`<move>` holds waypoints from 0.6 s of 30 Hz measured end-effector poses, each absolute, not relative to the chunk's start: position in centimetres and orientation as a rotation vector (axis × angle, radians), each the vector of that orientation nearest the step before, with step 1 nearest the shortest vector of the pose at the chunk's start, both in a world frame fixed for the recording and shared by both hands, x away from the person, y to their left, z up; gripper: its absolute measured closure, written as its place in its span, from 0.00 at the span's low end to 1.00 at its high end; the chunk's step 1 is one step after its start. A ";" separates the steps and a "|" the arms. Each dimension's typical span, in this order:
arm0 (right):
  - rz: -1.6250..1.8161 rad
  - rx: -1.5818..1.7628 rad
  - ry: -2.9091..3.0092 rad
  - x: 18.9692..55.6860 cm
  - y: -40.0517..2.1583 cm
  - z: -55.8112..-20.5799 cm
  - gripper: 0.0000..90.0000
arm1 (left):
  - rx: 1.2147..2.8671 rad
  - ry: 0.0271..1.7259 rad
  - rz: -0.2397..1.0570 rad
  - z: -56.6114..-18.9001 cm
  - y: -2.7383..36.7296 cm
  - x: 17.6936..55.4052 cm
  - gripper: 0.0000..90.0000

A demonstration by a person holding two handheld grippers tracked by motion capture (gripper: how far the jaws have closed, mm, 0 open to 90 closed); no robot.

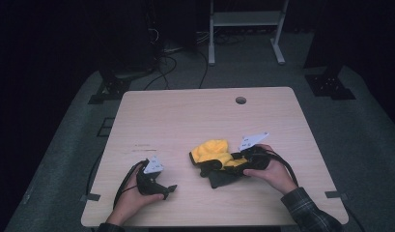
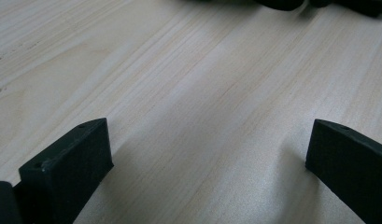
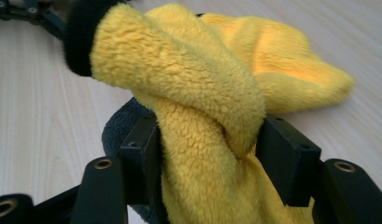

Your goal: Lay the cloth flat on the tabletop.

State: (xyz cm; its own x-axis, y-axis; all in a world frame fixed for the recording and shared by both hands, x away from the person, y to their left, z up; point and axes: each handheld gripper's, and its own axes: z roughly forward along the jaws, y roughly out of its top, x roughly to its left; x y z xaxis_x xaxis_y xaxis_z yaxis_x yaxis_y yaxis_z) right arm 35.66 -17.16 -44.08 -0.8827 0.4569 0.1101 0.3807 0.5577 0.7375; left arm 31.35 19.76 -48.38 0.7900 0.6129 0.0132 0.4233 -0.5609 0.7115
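Right gripper (image 3: 205, 140) clasps the twisted yellow fleece sock (image 3: 202, 88); folding seems only half done. Left gripper (image 2: 207, 163) rests released on the table (image 2: 179, 70).

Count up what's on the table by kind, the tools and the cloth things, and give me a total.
Handheld tools: 2, the left tool resting on the table and the right tool around the yellow fleece
Fleece cloth bundle, yellow with black trim: 1
Total: 3

Yellow fleece cloth (image 3: 202, 93) trimmed black, pale wood-grain table (image 1: 185, 116)
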 end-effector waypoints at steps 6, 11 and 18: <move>1.283 0.796 2.553 34.9 -19.2 -42.7 0.50 | 2.252 0.761 0.337 -48.4 19.8 31.4 0.00; 1.339 0.784 2.551 34.0 -19.8 -42.1 0.52 | 2.253 0.761 0.337 -48.4 19.8 31.4 0.00; 1.367 0.729 2.633 30.9 -18.2 -42.6 0.54 | 2.253 0.761 0.337 -48.4 19.8 31.4 0.00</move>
State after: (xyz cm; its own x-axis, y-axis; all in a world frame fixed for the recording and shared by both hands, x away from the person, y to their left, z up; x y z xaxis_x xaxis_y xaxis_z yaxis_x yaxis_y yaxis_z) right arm 30.93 -18.25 -42.57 -0.8825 0.4495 0.1385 0.3718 0.4864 0.7907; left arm 31.36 19.77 -48.37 0.7913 0.6113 0.0155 0.4219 -0.5642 0.7097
